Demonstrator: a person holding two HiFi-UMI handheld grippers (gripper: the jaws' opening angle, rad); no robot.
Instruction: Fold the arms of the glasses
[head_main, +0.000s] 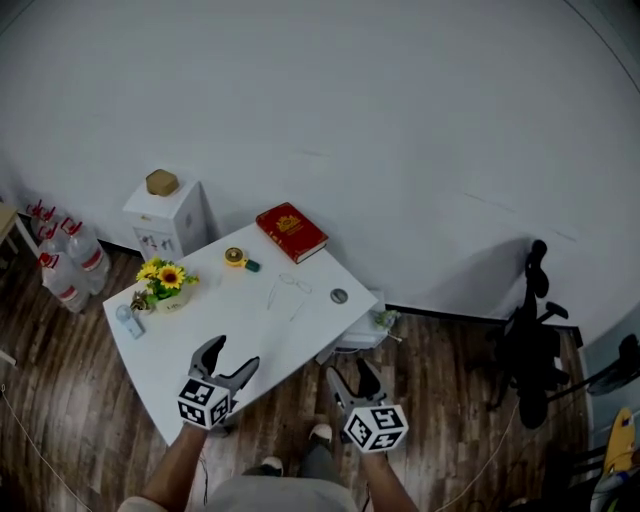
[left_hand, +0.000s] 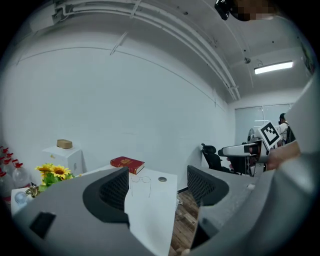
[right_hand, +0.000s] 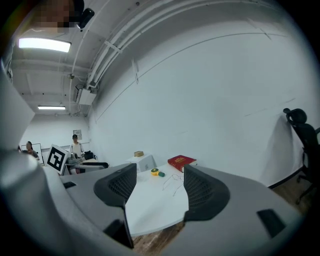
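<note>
The thin wire-rimmed glasses (head_main: 288, 290) lie with arms spread on the white table (head_main: 200, 340), towards its far side. They also show far ahead between the jaws in the left gripper view, glasses (left_hand: 141, 180), and in the right gripper view, glasses (right_hand: 172, 181). My left gripper (head_main: 232, 355) hovers open over the table's near edge, well short of them. My right gripper (head_main: 352, 375) is open too, off the table's near right corner, above the floor. Nothing sits between either pair of jaws (left_hand: 157, 187) (right_hand: 160, 187).
A red book (head_main: 291, 231) lies at the far table corner, a yellow tape measure (head_main: 236, 258) left of the glasses, a small round disc (head_main: 339, 296) to their right. Sunflowers (head_main: 165, 280) stand at the left edge. A white cabinet (head_main: 170, 220), water bottles (head_main: 70, 260) and an office chair (head_main: 530, 340) surround the table.
</note>
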